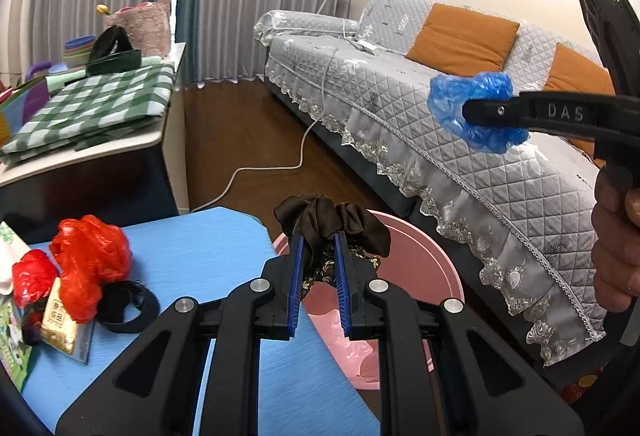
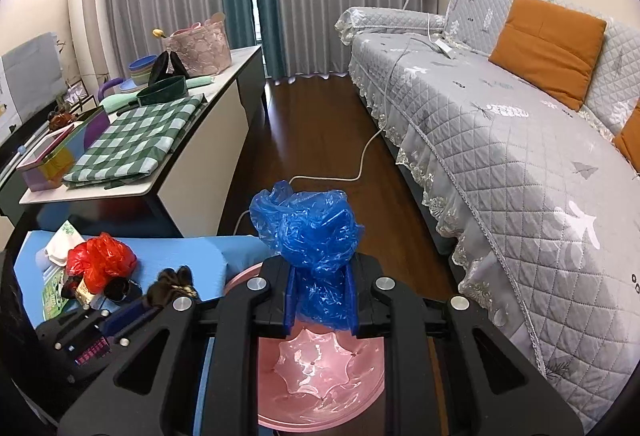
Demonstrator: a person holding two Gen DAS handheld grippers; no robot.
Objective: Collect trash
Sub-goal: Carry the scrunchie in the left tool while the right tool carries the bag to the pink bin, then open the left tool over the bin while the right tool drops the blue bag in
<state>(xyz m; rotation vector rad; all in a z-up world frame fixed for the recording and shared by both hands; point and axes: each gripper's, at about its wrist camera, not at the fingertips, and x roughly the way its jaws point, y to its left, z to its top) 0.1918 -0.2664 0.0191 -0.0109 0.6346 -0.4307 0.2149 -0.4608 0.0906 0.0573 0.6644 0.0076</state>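
Note:
My left gripper point(image 1: 320, 242) is shut on a dark brown scrunchie point(image 1: 332, 224) and holds it over the near rim of the pink basin point(image 1: 424, 256). My right gripper point(image 2: 320, 268) is shut on a crumpled blue plastic bag point(image 2: 308, 228) above the pink basin point(image 2: 320, 368). The blue bag also shows in the left wrist view point(image 1: 472, 108), up at the right. Red plastic bags point(image 1: 86, 264) lie on the blue table point(image 1: 200, 256) with a snack packet point(image 1: 60, 322) and a black ring point(image 1: 128, 302).
A grey quilted sofa point(image 2: 500, 140) with orange cushions runs along the right. A low cabinet point(image 2: 192, 164) at the left carries a green checked cloth point(image 2: 132, 140), bowls and a basket. A white cable point(image 2: 360, 164) lies on the dark wood floor.

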